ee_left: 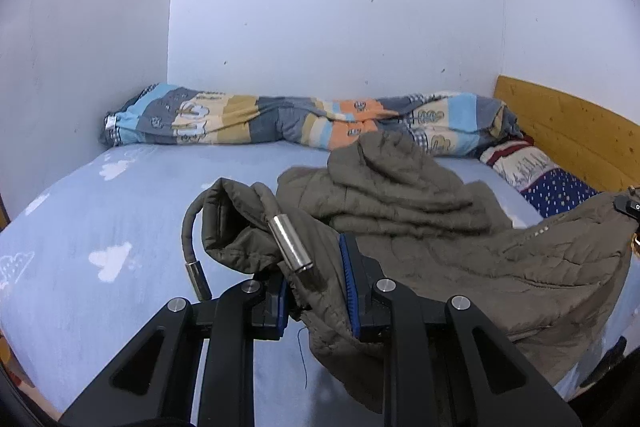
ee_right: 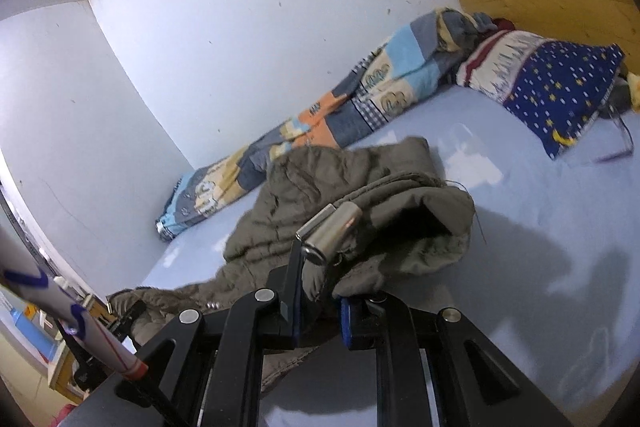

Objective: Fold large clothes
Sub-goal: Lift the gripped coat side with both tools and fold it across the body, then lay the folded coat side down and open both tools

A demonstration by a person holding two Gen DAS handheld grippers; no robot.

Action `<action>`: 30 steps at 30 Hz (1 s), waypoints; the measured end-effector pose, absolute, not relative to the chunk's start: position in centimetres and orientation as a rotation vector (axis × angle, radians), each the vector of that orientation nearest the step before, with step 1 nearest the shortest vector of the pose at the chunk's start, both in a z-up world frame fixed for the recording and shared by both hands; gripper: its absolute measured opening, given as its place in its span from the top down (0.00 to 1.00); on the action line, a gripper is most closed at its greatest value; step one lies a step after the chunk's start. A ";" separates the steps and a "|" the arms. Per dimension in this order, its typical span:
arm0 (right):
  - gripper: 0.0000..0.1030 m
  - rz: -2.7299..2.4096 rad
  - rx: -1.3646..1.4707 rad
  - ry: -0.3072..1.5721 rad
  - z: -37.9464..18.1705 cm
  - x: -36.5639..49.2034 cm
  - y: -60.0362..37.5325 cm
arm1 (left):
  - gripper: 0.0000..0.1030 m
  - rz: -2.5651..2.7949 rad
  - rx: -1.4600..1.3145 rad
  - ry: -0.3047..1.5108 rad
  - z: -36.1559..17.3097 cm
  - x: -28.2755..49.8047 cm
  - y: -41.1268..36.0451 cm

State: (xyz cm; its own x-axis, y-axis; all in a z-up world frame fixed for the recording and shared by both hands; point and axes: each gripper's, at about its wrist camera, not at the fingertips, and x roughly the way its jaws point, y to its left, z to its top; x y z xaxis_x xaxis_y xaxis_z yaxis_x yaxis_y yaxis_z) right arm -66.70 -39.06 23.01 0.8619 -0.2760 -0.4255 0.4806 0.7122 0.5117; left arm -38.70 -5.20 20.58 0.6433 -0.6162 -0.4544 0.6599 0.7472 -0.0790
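Olive-brown quilted jacket (ee_left: pixel 404 203), pale blue cloud-print sheet (ee_left: pixel 120 227), striped multicolour duvet (ee_left: pixel 280 119), navy star-dotted pillow (ee_right: pixel 560 87)

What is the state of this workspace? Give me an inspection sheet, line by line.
Surface: bed sheet, light blue with white cloud prints, lightly wrinkled.
Job's things: olive quilted jacket, bunched, partly lifted off the sheet; metal-tipped drawcords dangling at the hood.
Clutter: rolled patchwork quilt along the wall; star-print pillow by the headboard.
Grippers: left gripper shut on jacket fabric; right gripper shut on another jacket edge.
Cables: thin dark cord beside the pillow; its type is unclear.
Surroundings: white walls; wooden headboard; furniture at the right wrist view's left edge, blurred.
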 end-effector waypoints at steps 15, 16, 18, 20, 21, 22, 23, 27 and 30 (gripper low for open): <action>0.86 -0.425 0.671 0.288 28.0 -57.9 -47.8 | 0.72 -0.763 0.074 0.474 27.4 -28.6 -15.3; 0.86 -0.430 0.679 0.293 28.0 -56.9 -48.7 | 0.71 -0.767 0.069 0.483 27.7 -27.6 -16.1; 0.86 -0.439 0.683 0.306 28.2 -55.0 -50.5 | 0.64 -0.773 0.055 0.506 28.2 -25.4 -17.9; 0.86 -0.458 0.668 0.327 28.3 -52.6 -52.5 | 0.57 -0.788 0.032 0.543 28.6 -23.1 -19.4; 0.86 -0.466 0.667 0.337 28.3 -51.5 -53.3 | 0.54 -0.797 0.011 0.568 28.7 -21.8 -20.0; 0.86 -0.476 0.670 0.350 28.2 -50.2 -54.4 | 0.52 -0.805 -0.007 0.588 28.8 -20.8 -20.3; 0.86 -0.484 0.678 0.362 28.1 -48.9 -55.4 | 0.49 -0.813 -0.027 0.610 28.9 -19.8 -20.7; 0.86 -0.519 0.683 0.414 27.0 -44.5 -58.7 | 0.39 -0.791 -0.049 0.579 29.8 -17.2 -21.1; 0.86 -0.548 0.684 0.457 25.5 -41.7 -61.0 | 0.34 -0.763 -0.043 0.516 30.9 -16.0 -20.5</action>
State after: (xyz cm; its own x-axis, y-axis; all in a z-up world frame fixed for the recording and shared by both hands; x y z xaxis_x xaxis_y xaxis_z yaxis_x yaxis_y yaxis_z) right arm -41.65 -60.97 25.50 0.7652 -0.3194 -0.5589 0.6074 0.6461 0.4623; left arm -15.97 -20.55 30.91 0.6051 -0.6696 -0.4308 0.6489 0.7282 -0.2204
